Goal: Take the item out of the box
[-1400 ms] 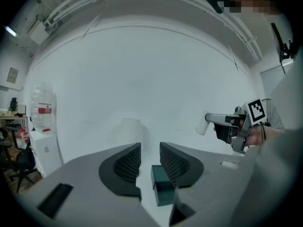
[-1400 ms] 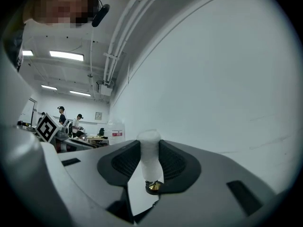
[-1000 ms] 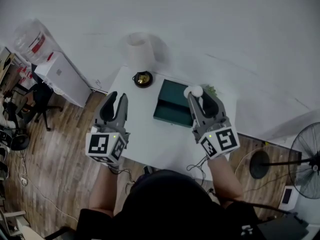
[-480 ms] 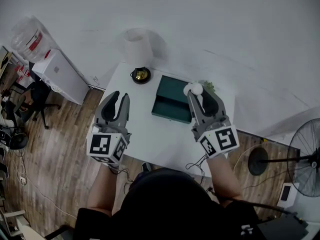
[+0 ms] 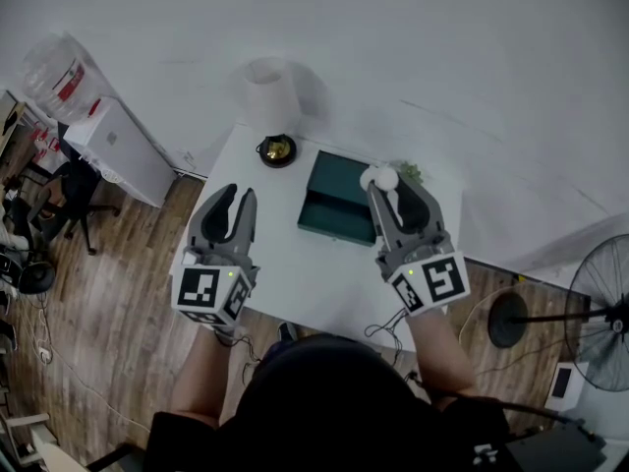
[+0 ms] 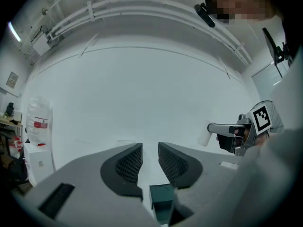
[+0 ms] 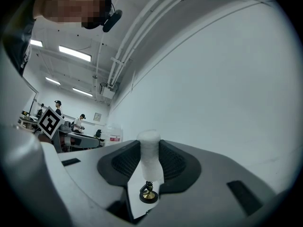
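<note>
Dark green, the box (image 5: 339, 190) lies open on the white surface (image 5: 295, 273), its lid tipped back on the far side. The white item (image 5: 380, 177) is out of it, pinched between the pads of the right claw (image 5: 389, 190), which hangs over the box's right end and covers that corner. Left of the box, well apart from it, the left claw (image 5: 236, 193) is all but closed: only a thin slit shows between its jaws and nothing is in it.

Beyond the box's far left corner a small brass ornament (image 5: 278, 149) sits on a black disc, and a white cylinder (image 5: 270, 91) stands just behind that. A green sprig (image 5: 411, 175) shows just beyond the box's right end, partly behind the right claw. Off the surface, far left of the box, a white cabinet (image 5: 123, 150) stands with a clear jug (image 5: 59, 77) beside it and a chair (image 5: 74, 195) on the wooden floor (image 5: 98, 293); far right of the box stands a fan (image 5: 601, 318).

Against a second ago, the right claw keeps the same grip over the same end of the box. The left claw has sunk slightly toward the person and its jaws have drawn closer. Box, ornament and cylinder have not shifted on the surface.
</note>
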